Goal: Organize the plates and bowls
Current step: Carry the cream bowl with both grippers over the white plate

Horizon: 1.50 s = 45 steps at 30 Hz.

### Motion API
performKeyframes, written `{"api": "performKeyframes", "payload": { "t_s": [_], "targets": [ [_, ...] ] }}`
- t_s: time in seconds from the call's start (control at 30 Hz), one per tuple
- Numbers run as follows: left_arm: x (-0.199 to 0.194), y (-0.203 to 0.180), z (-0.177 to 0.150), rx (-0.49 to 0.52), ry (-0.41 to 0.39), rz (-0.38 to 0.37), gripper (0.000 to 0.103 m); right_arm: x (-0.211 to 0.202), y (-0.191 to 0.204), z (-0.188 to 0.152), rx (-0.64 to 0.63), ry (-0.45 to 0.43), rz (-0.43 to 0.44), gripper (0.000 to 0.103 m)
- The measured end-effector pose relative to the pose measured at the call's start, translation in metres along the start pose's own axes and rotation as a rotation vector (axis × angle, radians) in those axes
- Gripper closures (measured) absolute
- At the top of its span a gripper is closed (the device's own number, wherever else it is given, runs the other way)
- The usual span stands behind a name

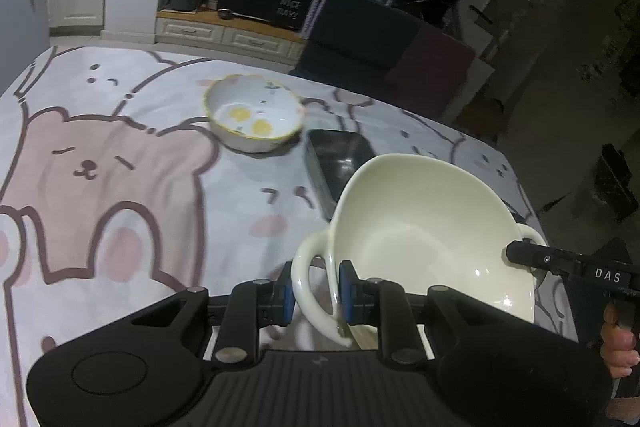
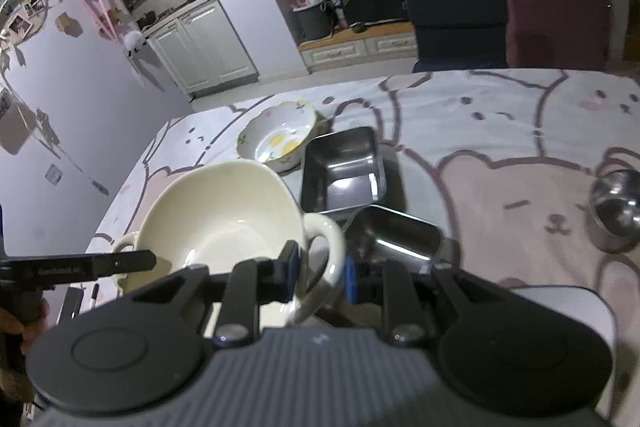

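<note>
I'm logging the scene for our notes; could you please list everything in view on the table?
Two-handled bowl: one, cream, lifted over the table's near side, held by both handles.
Lemon-print bowl: one, white with a yellow rim, far side of the table.
Rectangular trays: two, steel, right of the cream bowl in the right wrist view.
Round metal bowl: one, steel, right edge.
Tablecloth: one, bear print, pink and white.
Left claw: black, blue pads, clamped on one handle.
Right claw: black, clamped on the other handle.
</note>
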State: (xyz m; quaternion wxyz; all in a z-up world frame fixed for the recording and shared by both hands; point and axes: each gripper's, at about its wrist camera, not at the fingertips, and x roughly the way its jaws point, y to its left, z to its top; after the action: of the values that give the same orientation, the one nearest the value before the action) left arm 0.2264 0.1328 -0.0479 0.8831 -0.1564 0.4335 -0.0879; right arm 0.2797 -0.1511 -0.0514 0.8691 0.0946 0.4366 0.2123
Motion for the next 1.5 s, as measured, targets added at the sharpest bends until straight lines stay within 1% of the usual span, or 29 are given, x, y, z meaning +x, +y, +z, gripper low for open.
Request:
{"api": "performKeyframes", "payload": {
  "t_s": [0.23,0.37,0.5,0.8,0.97,1.17,1.27,1.37,1.5],
  "targets": [
    [0.007,-0.049,-0.016,0.058,0.017,-0.026,0.08,-0.039,-0.036,-0.026,0.041,-0.049,-0.029,0.076],
    [0.017,-0.074,-0.023,0.086,0.035,-0.038,0.079,-0.056,-0.059,-0.04,0.077,-0.06,-0.048,0.076],
    [0.029,-0.1,-0.03,0.118,0.052,-0.054,0.079,-0.07,-0.082,-0.053,0.1,-0.074,-0.069,0.076],
    [0.066,-0.149,-0.038,0.179,0.123,-0.088,0.079,-0.093,-0.135,-0.074,0.152,-0.083,-0.111,0.075],
    [0.087,-0.163,-0.042,0.199,0.172,-0.091,0.078,-0.097,-0.157,-0.079,0.156,-0.071,-0.126,0.075],
    [0.11,-0.174,-0.048,0.199,0.209,-0.097,0.078,-0.095,-0.177,-0.085,0.149,-0.037,-0.145,0.075],
    [0.122,-0.18,-0.053,0.214,0.226,-0.086,0.076,-0.093,-0.184,-0.087,0.153,-0.024,-0.155,0.075],
    [0.131,-0.18,-0.057,0.203,0.242,-0.087,0.075,-0.091,-0.188,-0.089,0.149,-0.011,-0.175,0.075],
    [0.137,-0.177,-0.06,0.182,0.243,-0.092,0.075,-0.089,-0.192,-0.09,0.15,0.004,-0.191,0.075]
  ]
}}
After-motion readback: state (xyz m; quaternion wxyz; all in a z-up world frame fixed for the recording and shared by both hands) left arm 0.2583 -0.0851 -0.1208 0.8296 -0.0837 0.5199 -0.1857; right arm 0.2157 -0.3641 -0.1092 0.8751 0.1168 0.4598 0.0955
